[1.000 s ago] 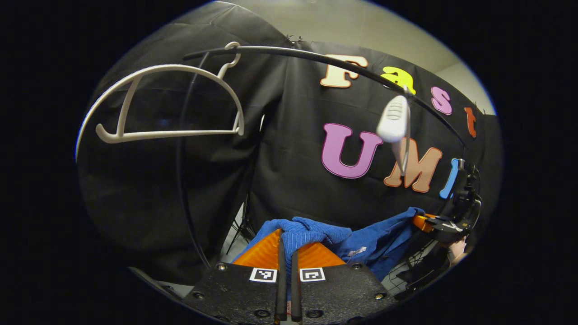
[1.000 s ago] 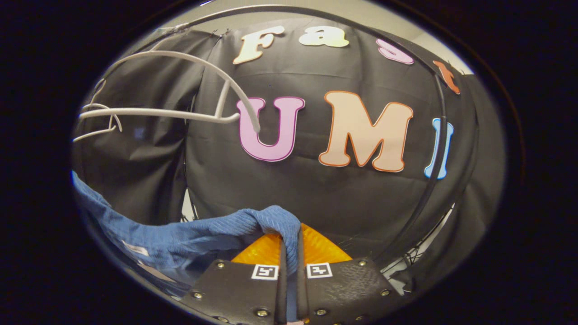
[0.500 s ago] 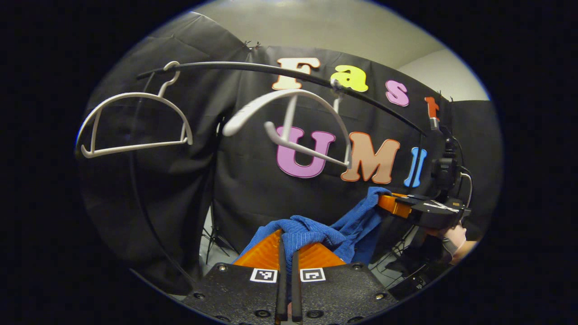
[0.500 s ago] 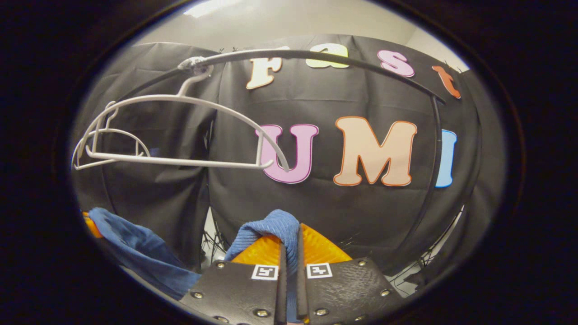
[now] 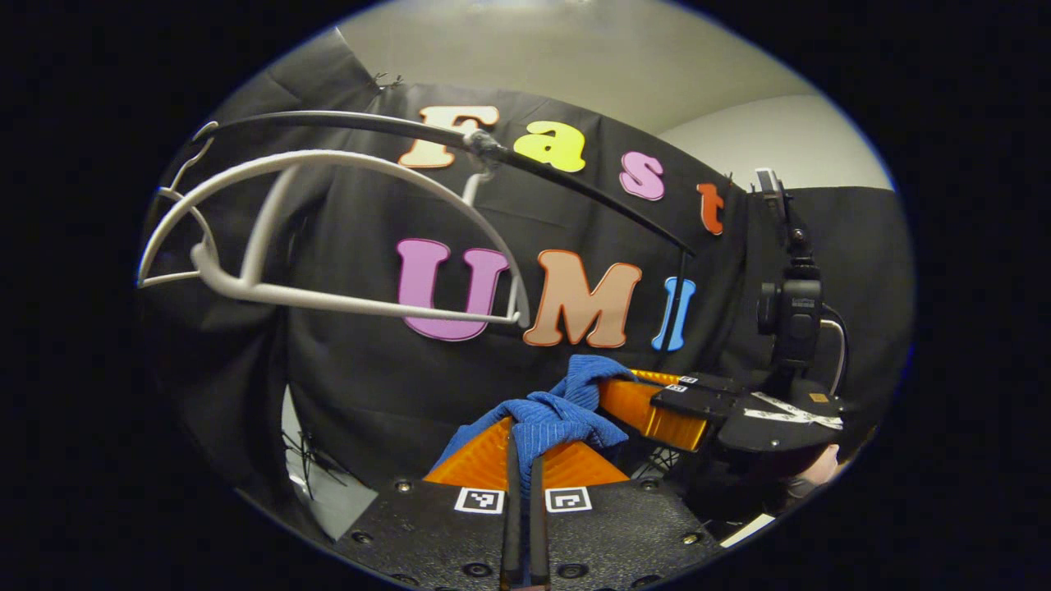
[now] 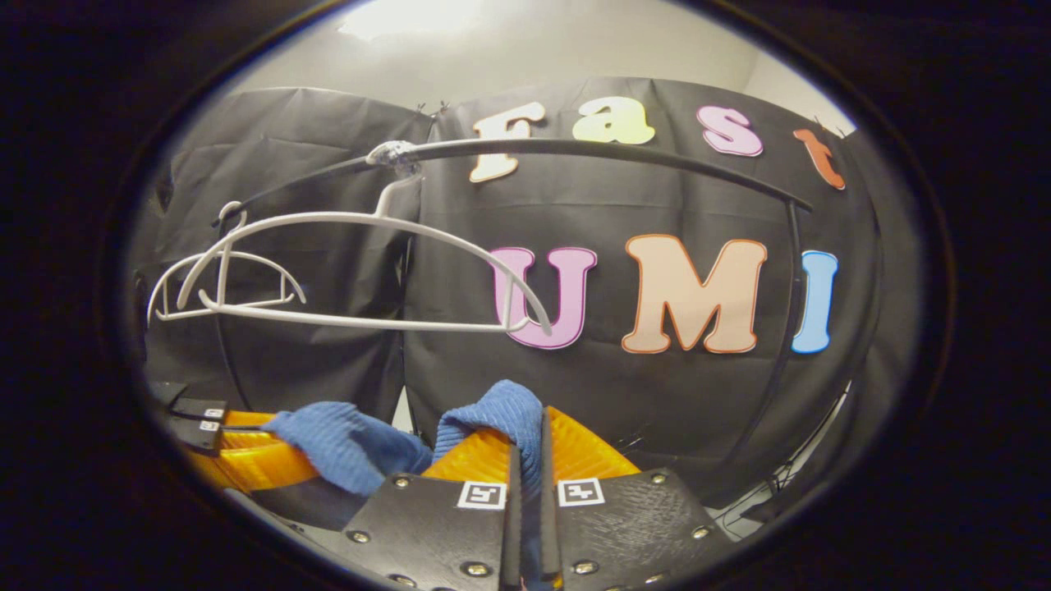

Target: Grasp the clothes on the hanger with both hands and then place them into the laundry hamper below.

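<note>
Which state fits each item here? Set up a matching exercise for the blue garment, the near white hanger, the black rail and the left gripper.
Things:
1. blue garment
2. near white hanger
3. black rail
4. left gripper

States:
A. bare, hooked on the rail
B. runs across the top, above the hangers
C. pinched at two places, one by each gripper
D. shut on blue cloth

Pairs: 1-C, 2-A, 3-B, 4-D

hangers on rail, cloth below
</note>
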A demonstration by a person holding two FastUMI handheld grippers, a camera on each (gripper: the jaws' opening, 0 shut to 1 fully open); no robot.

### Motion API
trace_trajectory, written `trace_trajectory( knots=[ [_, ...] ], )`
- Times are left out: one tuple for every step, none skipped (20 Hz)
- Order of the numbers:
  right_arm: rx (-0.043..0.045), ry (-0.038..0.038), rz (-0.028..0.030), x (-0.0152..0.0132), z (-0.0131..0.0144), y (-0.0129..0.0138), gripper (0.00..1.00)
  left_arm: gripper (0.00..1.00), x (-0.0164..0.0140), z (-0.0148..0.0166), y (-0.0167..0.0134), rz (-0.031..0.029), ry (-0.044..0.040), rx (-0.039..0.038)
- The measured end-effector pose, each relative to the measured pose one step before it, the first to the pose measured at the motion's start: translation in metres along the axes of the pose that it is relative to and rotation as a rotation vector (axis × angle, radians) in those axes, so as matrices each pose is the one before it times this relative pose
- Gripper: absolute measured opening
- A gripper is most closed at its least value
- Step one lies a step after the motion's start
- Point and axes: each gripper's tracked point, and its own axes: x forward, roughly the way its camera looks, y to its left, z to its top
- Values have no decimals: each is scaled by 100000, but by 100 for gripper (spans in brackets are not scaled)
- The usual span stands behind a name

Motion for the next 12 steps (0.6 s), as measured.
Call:
trace_trajectory(
  knots=[
    [388, -576, -584, -181, 288, -521, 9, 4, 644, 163, -798, -2589, -910, -661],
    [369, -342, -789, -278, 137, -505, 9, 4, 578, 132, -767, -2408, -816, -1392],
    [647, -98, -747, -155, 21, -518, 9, 4, 252, 88, -640, -2000, -499, -1993],
    [696, 97, -834, 118, -41, -584, 9, 4, 406, -122, -245, -1512, -92, -2346],
    [490, 346, -926, 170, -135, -692, 9, 4, 560, -318, -51, -1010, 16, -2549],
    [253, 617, -1005, 9, -379, -503, 8, 4, 503, -404, 83, -479, 775, -2614],
    [150, 944, -935, -22, -420, -512, 8, 4, 395, -495, -38, -258, 797, -2042],
    [139, 927, -566, 101, -443, -319, 8, 4, 267, -560, 114, 138, 1033, -1715],
    [228, 1127, -308, 294, -495, -376, 8, 4, 408, -670, 369, 185, 1092, -1421],
    [180, 1426, 27, 400, -742, -174, 9, 4, 285, -726, 491, 786, 1509, -907],
    [-35, 1909, -100, 386, -872, -168, 9, 4, 454, -789, 543, 757, 1650, -602],
    [-233, 2075, -61, 186, -1033, -80, 9, 4, 296, -887, 455, 1052, 1988, -379]
  ],
)
